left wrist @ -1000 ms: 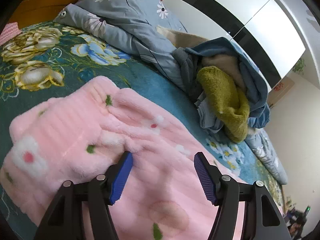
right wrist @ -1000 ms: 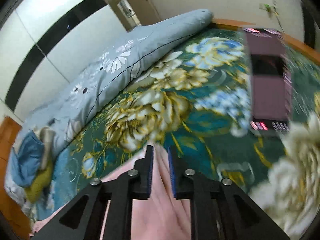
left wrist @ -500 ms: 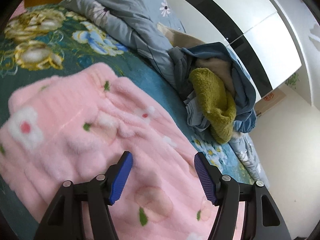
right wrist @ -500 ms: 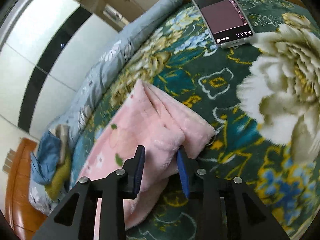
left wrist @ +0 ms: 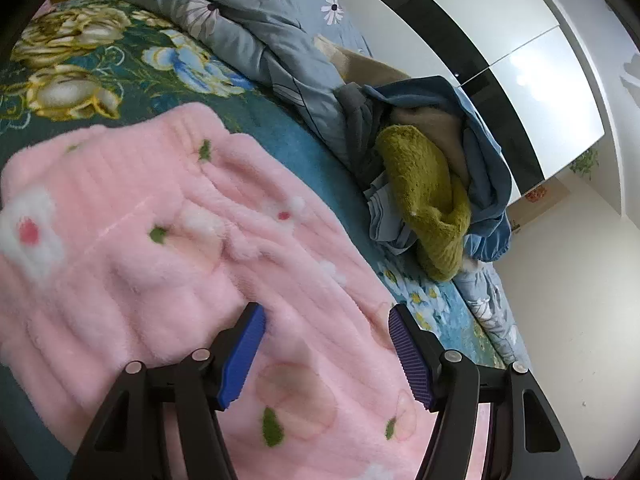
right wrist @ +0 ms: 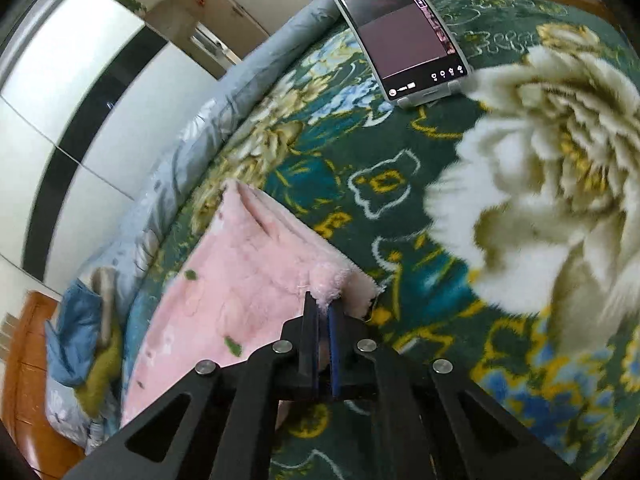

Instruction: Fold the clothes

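Fleece fills the near ground of both views: a pink garment (left wrist: 168, 264) with white flowers and green leaves, spread flat on the bed's dark green floral blanket (left wrist: 120, 92). In the left wrist view the left gripper (left wrist: 326, 316) hovers low over the garment with its blue-padded fingers (left wrist: 242, 354) standing wide apart. Pink pile shows between them, but the pads do not press on it.

In the right wrist view the right gripper (right wrist: 323, 308) has its jaws pinched nearly together on a corner of the pink garment (right wrist: 248, 284), at the edge where the cloth ends and the floral blanket (right wrist: 400, 208) begins. A small tuft of fleece pokes up just above the fingertips. From there the garment runs away to the left, with a folded ridge at its far corner.

Beyond the garment, in the left view, a heap of clothes (left wrist: 432, 184) lies against the bed's edge: an olive-green fuzzy piece wrapped in blue and beige cloth. Behind it stretches a grey quilt (left wrist: 260, 20) printed with white daisies. In the right view a phone (right wrist: 400, 28) leans on a stand at the far side of the blanket, its screen dark. White wardrobe doors (left wrist: 500, 28) with black strips stand past the bed.
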A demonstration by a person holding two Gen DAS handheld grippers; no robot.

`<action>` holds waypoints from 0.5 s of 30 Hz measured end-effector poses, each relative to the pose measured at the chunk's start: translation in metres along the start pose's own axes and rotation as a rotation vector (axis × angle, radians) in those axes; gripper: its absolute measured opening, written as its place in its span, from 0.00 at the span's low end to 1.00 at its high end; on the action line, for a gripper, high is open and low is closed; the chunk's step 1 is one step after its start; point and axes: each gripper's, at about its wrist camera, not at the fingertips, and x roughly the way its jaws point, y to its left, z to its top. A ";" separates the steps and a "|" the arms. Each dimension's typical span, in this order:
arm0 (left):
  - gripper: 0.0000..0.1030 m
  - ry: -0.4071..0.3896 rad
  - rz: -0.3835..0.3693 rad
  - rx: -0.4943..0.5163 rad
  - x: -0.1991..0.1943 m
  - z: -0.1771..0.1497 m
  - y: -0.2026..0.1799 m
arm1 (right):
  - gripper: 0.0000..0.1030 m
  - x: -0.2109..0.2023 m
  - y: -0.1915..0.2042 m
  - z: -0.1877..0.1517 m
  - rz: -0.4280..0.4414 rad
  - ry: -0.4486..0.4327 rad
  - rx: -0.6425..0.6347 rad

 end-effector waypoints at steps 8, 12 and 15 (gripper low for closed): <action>0.68 -0.035 0.025 -0.011 0.000 -0.006 -0.007 | 0.36 -0.021 -0.014 -0.004 0.058 -0.052 0.040; 0.69 -0.021 0.016 -0.016 0.006 -0.009 -0.011 | 0.36 -0.015 -0.032 -0.008 0.114 -0.035 0.152; 0.69 -0.015 0.000 -0.022 0.007 -0.012 -0.014 | 0.37 -0.007 -0.035 -0.010 0.187 -0.030 0.219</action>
